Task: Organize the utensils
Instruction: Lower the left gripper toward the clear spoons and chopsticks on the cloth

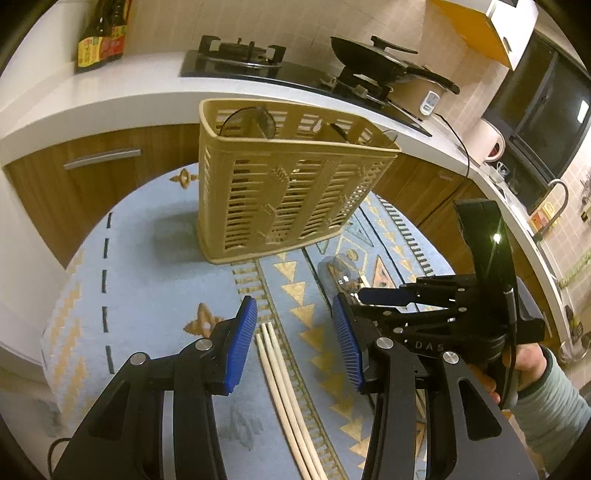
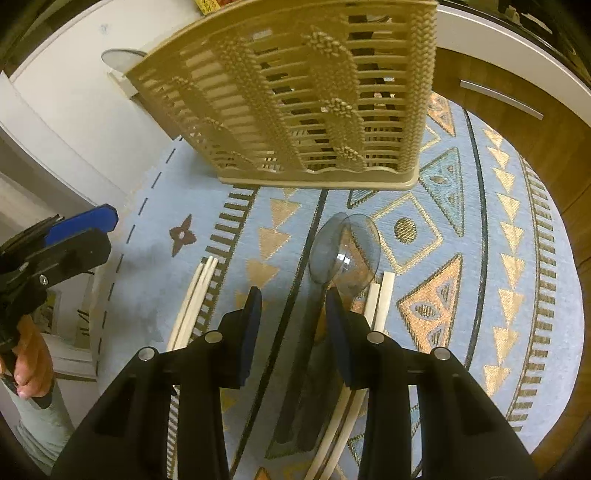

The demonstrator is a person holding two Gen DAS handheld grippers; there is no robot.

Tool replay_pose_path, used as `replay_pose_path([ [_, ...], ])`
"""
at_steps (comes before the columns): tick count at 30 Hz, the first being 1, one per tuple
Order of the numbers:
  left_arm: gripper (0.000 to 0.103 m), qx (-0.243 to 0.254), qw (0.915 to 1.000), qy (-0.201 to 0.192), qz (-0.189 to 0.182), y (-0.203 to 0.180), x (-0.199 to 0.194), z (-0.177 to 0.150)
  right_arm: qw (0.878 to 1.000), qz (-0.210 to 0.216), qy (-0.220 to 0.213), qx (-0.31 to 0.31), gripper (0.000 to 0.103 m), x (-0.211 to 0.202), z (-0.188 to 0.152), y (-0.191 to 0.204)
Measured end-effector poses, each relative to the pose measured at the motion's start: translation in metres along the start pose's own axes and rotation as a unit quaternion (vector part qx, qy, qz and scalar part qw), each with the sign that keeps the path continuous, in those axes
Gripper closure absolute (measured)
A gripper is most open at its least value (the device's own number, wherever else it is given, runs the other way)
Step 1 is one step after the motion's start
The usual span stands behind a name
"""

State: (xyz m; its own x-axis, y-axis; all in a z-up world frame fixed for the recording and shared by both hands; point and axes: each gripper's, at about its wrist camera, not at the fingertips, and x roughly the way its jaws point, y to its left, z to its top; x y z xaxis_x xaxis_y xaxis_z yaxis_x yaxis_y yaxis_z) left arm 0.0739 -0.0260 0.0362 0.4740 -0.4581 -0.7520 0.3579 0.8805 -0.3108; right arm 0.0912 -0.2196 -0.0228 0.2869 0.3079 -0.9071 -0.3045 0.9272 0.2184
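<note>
A beige slatted utensil basket (image 1: 284,192) stands upright on a round blue patterned cloth (image 1: 155,280); it also shows in the right wrist view (image 2: 306,99). My left gripper (image 1: 295,339) is open, its jaws to either side of a bundle of pale chopsticks (image 1: 284,387) lying on the cloth. My right gripper (image 2: 293,325) is open over two clear grey plastic spoons (image 2: 347,247) whose dark handles (image 2: 306,373) lie between the jaws. More pale chopsticks (image 2: 378,299) lie just right of the spoons. The left chopstick bundle (image 2: 195,295) shows too.
The cloth covers a small round table (image 2: 554,332). Behind is a white counter (image 1: 122,99) with a gas hob (image 1: 236,55), a wok (image 1: 373,55), a sauce bottle (image 1: 103,33) and a kettle (image 1: 487,136). Wooden cabinets (image 1: 96,166) stand under it.
</note>
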Motion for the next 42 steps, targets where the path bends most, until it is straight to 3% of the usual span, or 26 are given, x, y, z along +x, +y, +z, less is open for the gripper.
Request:
replay_pose_path([
  [5,0.062,-0.001,1.0,0.007,0.0,0.002,0.008,-0.001,1.0,0.0,0.003,-0.007,0.07,0.01,0.002,0.003],
  [9,0.062,-0.004,0.9999,0.014,-0.001,0.003,0.015,-0.001,0.998,0.045,-0.008,-0.034,0.07,0.01,-0.001,0.022],
  [14,0.062,0.001,0.9996,0.026,-0.007,-0.002,0.031,0.002,0.998,0.049,-0.014,-0.047,0.07,0.007,-0.003,0.03],
  [19,0.062,0.005,0.999,0.044,0.001,-0.01,0.051,0.002,0.999,0.018,-0.021,-0.03,0.07,-0.003,-0.001,0.01],
  [29,0.061,0.041,0.9933,0.065,0.087,-0.029,0.088,-0.006,0.996,-0.071,-0.039,-0.045,0.07,0.005,0.019,-0.009],
  [36,0.061,0.036,0.9932,0.07,0.085,-0.028,0.094,-0.006,0.996,-0.071,-0.023,-0.047,0.07,0.02,0.018,-0.017],
  [42,0.061,0.009,0.9949,0.08,0.061,-0.02,0.104,-0.001,0.995,-0.067,-0.021,-0.069,0.07,0.024,0.011,-0.013],
])
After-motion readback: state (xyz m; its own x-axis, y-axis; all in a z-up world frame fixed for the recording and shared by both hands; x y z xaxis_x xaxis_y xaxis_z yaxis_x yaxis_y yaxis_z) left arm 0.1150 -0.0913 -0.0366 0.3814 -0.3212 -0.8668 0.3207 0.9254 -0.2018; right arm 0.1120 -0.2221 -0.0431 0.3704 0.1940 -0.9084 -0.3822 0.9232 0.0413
